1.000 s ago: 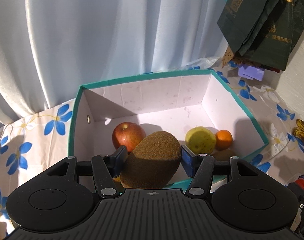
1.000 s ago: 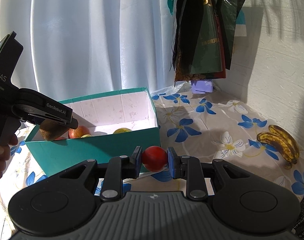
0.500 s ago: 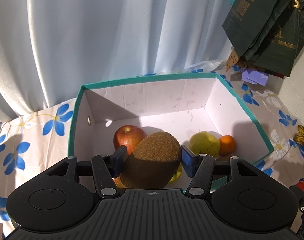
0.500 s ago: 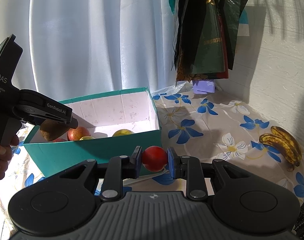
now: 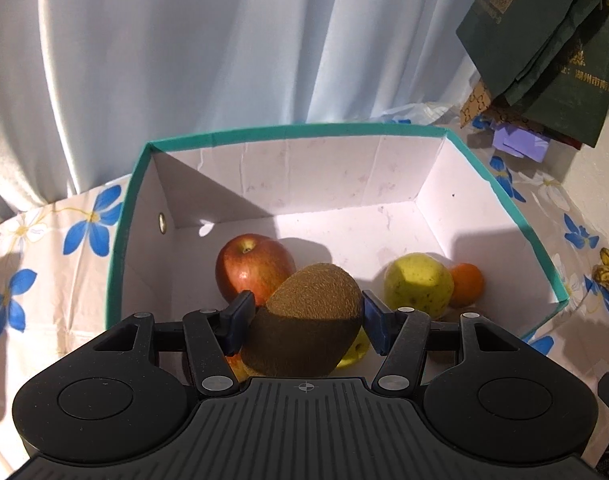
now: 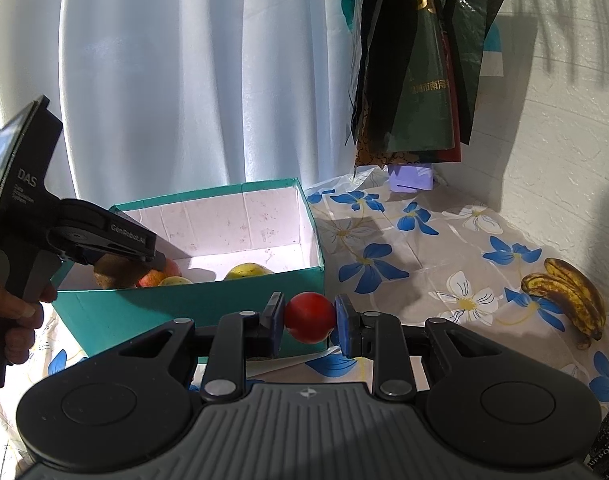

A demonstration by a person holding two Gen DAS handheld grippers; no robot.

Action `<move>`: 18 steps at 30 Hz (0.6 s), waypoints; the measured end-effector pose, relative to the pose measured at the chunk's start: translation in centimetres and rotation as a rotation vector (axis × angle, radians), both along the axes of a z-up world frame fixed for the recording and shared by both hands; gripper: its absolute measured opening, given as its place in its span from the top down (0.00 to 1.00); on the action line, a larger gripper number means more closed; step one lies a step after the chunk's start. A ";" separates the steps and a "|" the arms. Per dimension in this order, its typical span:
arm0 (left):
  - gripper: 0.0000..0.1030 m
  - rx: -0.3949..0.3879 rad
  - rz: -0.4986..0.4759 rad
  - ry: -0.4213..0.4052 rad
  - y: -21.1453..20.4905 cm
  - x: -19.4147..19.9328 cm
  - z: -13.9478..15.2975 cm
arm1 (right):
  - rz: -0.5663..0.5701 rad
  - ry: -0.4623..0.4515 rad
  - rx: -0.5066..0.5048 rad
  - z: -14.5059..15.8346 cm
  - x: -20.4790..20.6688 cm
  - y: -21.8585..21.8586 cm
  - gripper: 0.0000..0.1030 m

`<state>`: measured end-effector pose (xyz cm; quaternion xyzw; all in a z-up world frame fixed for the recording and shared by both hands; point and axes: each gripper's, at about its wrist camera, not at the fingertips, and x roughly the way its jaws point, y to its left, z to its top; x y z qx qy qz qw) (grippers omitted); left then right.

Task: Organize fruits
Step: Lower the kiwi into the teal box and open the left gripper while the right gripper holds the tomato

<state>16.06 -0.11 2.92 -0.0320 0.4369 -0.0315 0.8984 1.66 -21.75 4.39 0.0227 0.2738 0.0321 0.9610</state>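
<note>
My left gripper (image 5: 303, 317) is shut on a brown kiwi (image 5: 304, 320) and holds it over the near part of the teal box (image 5: 288, 130). On the box's white floor lie a red apple (image 5: 250, 266), a yellow-green pear (image 5: 418, 284) and a small orange (image 5: 466, 284); more fruit is partly hidden under the kiwi. In the right wrist view my right gripper (image 6: 309, 317) is shut on a small red tomato (image 6: 309, 317), just in front of the teal box (image 6: 192, 308). The left gripper (image 6: 104, 240), held in a hand, leans over the box's left end.
Spotted bananas (image 6: 568, 292) lie on the flowered tablecloth (image 6: 404, 256) at the right. Dark bags (image 6: 416, 72) hang at the wall corner above a small purple box (image 6: 410, 178). A pale curtain (image 5: 184, 60) hangs behind the teal box.
My left gripper has gone forward and down with the kiwi, so the box interior now fills more of its view. The right gripper has kept still with the tomato.
</note>
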 end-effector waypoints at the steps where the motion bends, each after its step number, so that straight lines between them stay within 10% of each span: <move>1: 0.40 -0.003 -0.006 0.008 -0.1 0.2 -0.3 | 0.000 -0.001 0.000 0.0 0.0 0.0 0.75; 18: 0.47 -0.158 -0.005 0.073 1.3 2.1 -2.5 | -0.012 0.007 -0.003 0.0 0.5 0.0 0.75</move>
